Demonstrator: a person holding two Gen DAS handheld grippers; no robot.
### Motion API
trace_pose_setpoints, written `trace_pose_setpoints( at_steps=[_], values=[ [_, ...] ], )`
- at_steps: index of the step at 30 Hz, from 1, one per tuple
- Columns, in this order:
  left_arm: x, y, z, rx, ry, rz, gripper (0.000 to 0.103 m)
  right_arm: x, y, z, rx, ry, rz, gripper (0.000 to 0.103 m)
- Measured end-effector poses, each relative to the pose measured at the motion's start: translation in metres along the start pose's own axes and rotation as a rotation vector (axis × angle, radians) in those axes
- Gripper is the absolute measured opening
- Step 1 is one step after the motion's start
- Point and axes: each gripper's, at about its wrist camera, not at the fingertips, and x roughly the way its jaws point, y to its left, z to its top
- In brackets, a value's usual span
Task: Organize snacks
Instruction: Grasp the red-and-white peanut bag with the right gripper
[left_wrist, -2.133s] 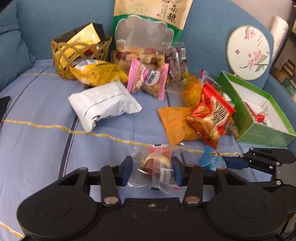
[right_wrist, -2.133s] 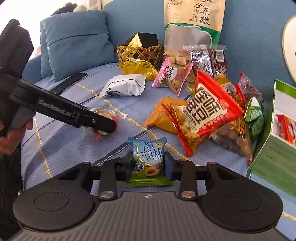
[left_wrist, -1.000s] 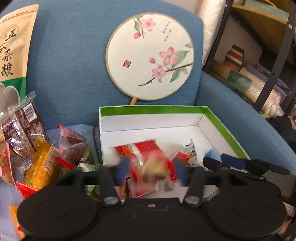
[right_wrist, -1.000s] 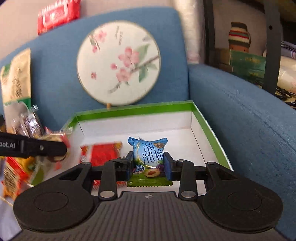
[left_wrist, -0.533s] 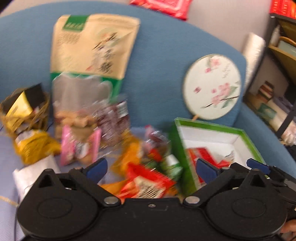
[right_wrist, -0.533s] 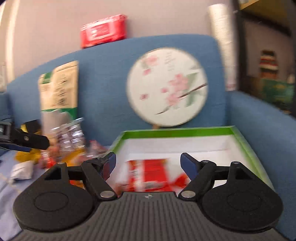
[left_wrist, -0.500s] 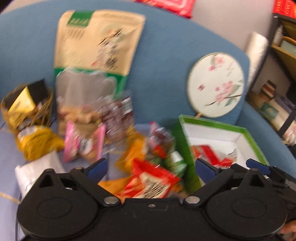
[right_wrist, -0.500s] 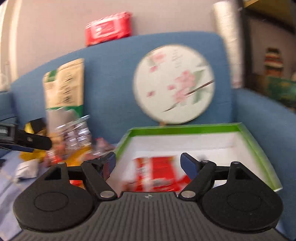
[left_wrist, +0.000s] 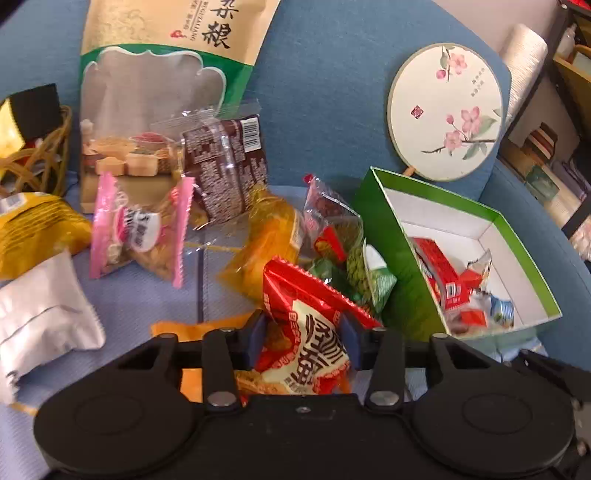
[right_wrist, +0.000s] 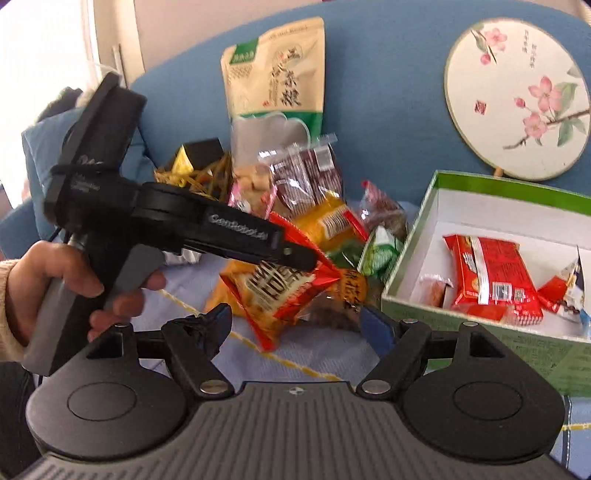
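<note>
— Between the blue fingers of the left tool (left_wrist: 303, 341), what sits there?
— A red snack bag (left_wrist: 314, 339), pinched at both sides; its far end lies on the heap of packets on the sofa (left_wrist: 332, 92).
— And the right tool (right_wrist: 295, 325)?
— Spread wide, nothing in it, low over the seat in front of that same bag (right_wrist: 280, 288).
— Beyond them?
— Just right of the heap, the green box (left_wrist: 391, 243) stands with its lid off, holding red packets (right_wrist: 487, 273) and a few small sweets. A round painted fan (left_wrist: 445, 110) leans on the backrest behind it. Left of the heap lie a pink packet (left_wrist: 138, 229), a white one (left_wrist: 40, 314) and a wicker basket (left_wrist: 33, 162).
</note>
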Motion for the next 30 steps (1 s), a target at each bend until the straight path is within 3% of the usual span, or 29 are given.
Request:
trace_pose_setpoints(
  at_steps=[5, 8, 9, 10, 15, 22, 27, 30],
  values=[
    [-0.026, 0.008, -0.032, -0.02, 0.072, -0.048, 0.048, 0.007, 0.0, -0.001, 0.027, 0.032, 0.044, 0.103],
    [-0.048, 0.02, -0.048, -0.071, 0.044, -0.066, 0.083, 0.015, 0.007, -0.005, -0.007, 0.077, 0.092, 0.103],
    [-0.057, 0.026, -0.05, -0.092, 0.018, -0.069, 0.099, 0.017, 0.011, -0.006, -0.021, 0.086, 0.102, 0.103],
    [-0.064, 0.03, -0.05, -0.111, -0.008, -0.062, 0.103, 0.02, 0.014, -0.008, -0.032, 0.096, 0.11, 0.103],
    [-0.083, 0.056, -0.042, -0.148, -0.048, -0.016, 0.102, 0.026, 0.023, -0.013, -0.069, 0.089, 0.12, 0.103],
    [-0.088, 0.069, -0.049, -0.174, -0.042, -0.025, 0.1, 0.025, 0.024, -0.012, -0.069, 0.091, 0.073, 0.103],
    [-0.077, 0.063, -0.051, -0.185, -0.011, -0.078, 0.097, 0.019, 0.014, -0.005, 0.006, 0.14, 0.187, 0.103],
    [-0.067, 0.058, -0.05, -0.201, 0.008, -0.098, 0.097, 0.023, 0.01, -0.007, 0.081, 0.158, 0.192, 0.103]
  ],
)
